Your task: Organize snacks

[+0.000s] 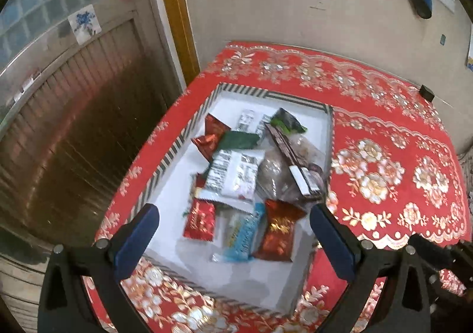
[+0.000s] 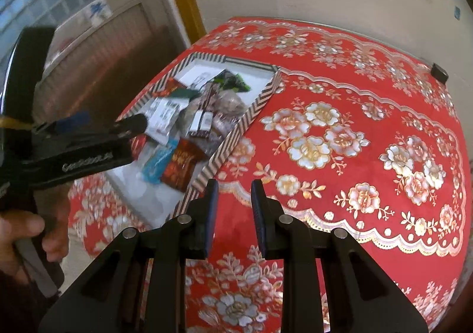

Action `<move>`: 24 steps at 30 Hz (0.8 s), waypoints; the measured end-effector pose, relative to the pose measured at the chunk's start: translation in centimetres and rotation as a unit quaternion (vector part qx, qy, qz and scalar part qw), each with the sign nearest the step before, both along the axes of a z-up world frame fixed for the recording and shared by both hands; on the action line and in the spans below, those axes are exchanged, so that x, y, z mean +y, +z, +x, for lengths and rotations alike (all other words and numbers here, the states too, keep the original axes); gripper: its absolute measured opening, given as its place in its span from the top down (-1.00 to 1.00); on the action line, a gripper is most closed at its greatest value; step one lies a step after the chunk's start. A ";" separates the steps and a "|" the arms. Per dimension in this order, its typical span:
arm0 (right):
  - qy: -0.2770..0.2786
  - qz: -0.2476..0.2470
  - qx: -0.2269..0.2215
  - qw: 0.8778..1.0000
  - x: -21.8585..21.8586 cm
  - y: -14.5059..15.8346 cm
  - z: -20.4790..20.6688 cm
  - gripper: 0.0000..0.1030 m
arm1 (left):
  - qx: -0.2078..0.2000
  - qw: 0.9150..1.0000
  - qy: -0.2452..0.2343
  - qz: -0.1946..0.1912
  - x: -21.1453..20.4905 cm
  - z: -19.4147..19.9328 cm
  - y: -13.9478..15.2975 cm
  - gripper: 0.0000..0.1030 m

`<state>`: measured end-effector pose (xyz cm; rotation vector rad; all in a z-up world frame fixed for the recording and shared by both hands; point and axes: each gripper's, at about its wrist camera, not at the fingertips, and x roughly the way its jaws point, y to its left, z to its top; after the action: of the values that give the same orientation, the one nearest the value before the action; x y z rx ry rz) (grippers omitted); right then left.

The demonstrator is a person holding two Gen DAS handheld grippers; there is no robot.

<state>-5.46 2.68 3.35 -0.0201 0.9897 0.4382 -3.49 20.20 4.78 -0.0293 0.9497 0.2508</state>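
The snacks lie heaped in a shallow rectangular box with a white floor and a low wall striped in black and white. The heap holds shiny red foil packets, a dark green packet, white wrappers with dark print, a pale blue wrapper, a long brown pack and a clear bag of brownish pieces. They crowd the middle and the right side of the box; a strip of bare white floor stays open along its left wall and at the near end.

The box sits near the left corner of the tabletop, which is covered with a red cloth patterned with gold and silver flowers and scalloped borders. Right of the box the cloth is bare and wide open. A small dark block rests near the far right edge, by the wall.

The left gripper hangs over the near end of the box, its blue-padded jaws wide apart with nothing between them. The right gripper hangs over the bare cloth just right of the box's near corner, its jaws drawn close together and holding nothing. A hand grips the left gripper's handle.
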 end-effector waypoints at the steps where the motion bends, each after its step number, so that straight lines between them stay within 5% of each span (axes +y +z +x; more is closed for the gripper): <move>1: 0.008 -0.003 -0.001 1.000 0.1 0.0 -0.3 0.60 | 0.000 1.000 0.000 -0.002 -0.2 0.0 0.0 -1.00; 13: 0.015 -0.006 -0.008 1.000 -0.3 0.3 -1.2 0.60 | 0.008 1.000 0.002 -0.025 -0.7 -0.4 -0.2 -1.00; 19: 0.016 -0.008 -0.010 1.000 -0.1 0.5 -1.1 0.60 | 0.013 0.997 -0.001 -0.074 0.0 -0.2 -1.2 -1.00; 24: 0.016 -0.006 -0.011 1.000 0.2 0.6 -0.9 0.60 | 0.014 0.998 -0.028 -0.062 -0.7 -0.1 -1.6 -1.00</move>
<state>-6.40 2.87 3.95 -0.0520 0.9714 0.4597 -3.63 19.50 3.21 -0.1134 0.9914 0.1405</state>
